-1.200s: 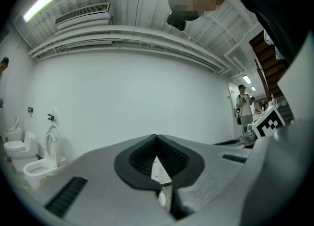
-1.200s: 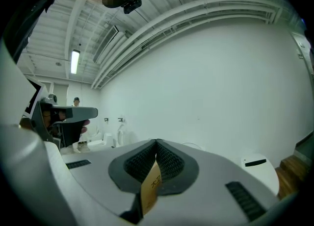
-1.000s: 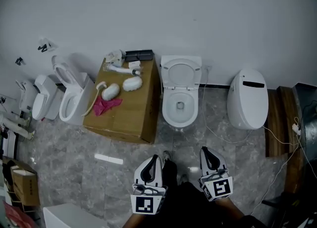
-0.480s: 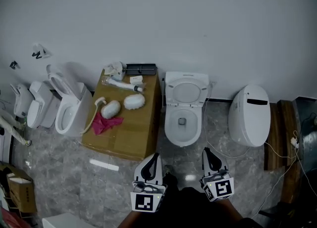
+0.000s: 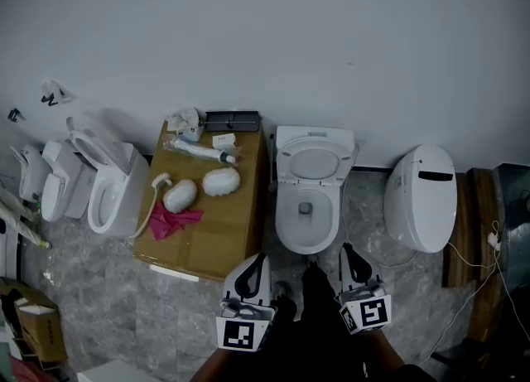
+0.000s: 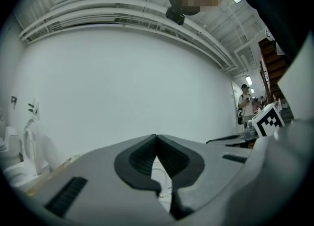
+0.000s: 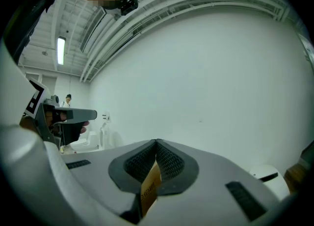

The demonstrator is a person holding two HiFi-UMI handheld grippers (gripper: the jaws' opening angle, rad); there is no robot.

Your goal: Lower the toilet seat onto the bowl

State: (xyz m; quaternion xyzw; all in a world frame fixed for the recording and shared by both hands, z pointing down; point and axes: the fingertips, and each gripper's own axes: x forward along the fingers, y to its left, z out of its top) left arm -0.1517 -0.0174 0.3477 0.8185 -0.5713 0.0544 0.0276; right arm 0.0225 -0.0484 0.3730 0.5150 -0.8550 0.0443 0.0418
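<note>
We see the toilet seat [image 5: 315, 159] standing raised, leaning back against the tank just behind the bowl [image 5: 308, 242], so the bowl's opening lies uncovered. Our left tongs [image 5: 262, 260] and right tongs [image 5: 346, 250] hover just in front of the bowl, one off each front corner and touching nothing, each pair pressed together with nothing pinched. Beside the bowl on the left tongs' side stands a cardboard box [image 5: 219, 231] strewn with small items, and on the other side stands a closed white toilet [image 5: 421, 198].
</note>
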